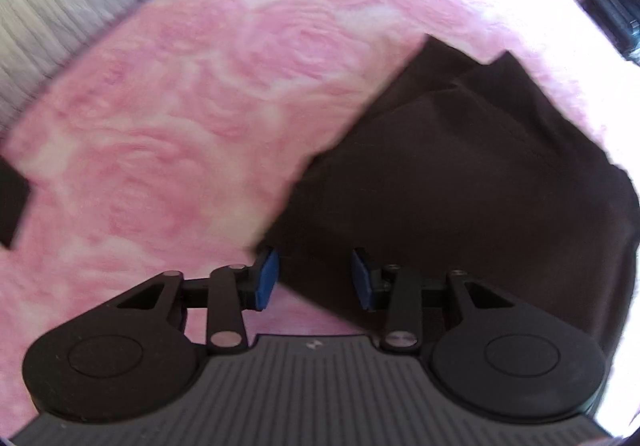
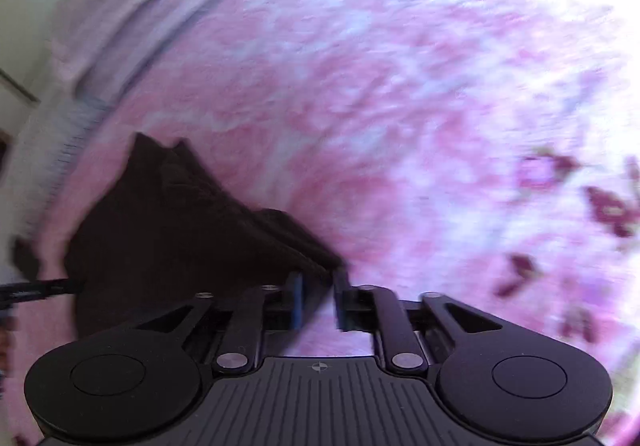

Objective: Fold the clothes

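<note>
Looking down along our left gripper [image 1: 314,278], we saw its blue pads [image 1: 267,280] standing well apart, nothing pinched between them, with the near edge of the dark garment [image 1: 460,173] lying under and between the fingers. That garment was spread on the pink rose-patterned bedspread [image 1: 180,125], folded over itself, two pointed corners poking up at its far end. Left of the garment the bedspread ran bare to a grey ribbed cover [image 1: 52,5] at the bed's far-left edge. Right of the garment, up in the corner, sat a dark bundle [image 1: 612,1], too blurred for us to name.

Over on the right wrist view, our right gripper [image 2: 318,300] had its jaws drawn in to a narrow gap. The garment [image 2: 168,238] came right up to the fingertips there, its bunched edge running in towards the left pad [image 2: 296,300], but the blur kept us from saying whether cloth was truly caught between the pads. The garment lay left of and beyond that gripper, the pink bedspread [image 2: 400,105] stretching away to its right. A thin dark strip [image 2: 36,288] reached in at the garment's left edge, unclear what it was.
</note>
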Demonstrator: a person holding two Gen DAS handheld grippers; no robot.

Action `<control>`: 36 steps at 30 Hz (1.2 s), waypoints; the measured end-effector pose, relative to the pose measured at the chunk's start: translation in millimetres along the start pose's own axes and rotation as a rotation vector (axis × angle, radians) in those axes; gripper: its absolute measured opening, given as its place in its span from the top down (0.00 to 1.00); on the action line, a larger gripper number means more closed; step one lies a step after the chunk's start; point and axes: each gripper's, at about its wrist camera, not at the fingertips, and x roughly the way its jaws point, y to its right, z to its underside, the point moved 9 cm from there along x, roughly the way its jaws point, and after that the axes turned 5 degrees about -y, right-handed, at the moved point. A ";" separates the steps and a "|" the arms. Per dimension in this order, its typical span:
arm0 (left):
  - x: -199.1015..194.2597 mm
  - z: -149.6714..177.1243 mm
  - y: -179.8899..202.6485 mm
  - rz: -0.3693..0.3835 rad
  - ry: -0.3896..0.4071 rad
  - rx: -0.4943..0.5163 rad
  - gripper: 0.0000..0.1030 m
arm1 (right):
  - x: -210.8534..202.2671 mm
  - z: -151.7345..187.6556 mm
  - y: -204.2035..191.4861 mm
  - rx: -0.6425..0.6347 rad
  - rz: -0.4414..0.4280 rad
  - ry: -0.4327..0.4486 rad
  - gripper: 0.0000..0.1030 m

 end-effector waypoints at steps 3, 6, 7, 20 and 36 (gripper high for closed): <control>-13.5 -2.0 -16.6 -0.028 0.024 -0.004 0.65 | -11.8 17.0 -29.9 -0.109 0.004 -0.005 0.48; -25.8 2.6 -16.9 -0.029 0.035 0.057 0.65 | -23.7 34.1 -59.7 -0.218 0.009 -0.011 0.48; -28.4 4.8 -15.9 -0.028 0.032 0.075 0.64 | -27.6 39.8 -69.6 -0.255 0.010 -0.012 0.48; -42.1 40.6 -10.8 0.010 0.009 0.122 0.64 | -1.8 131.5 -181.7 -0.648 -0.014 -0.090 0.48; -88.6 105.8 34.8 -0.241 0.276 0.817 0.35 | 26.4 179.0 -186.9 -1.011 0.249 -0.076 0.48</control>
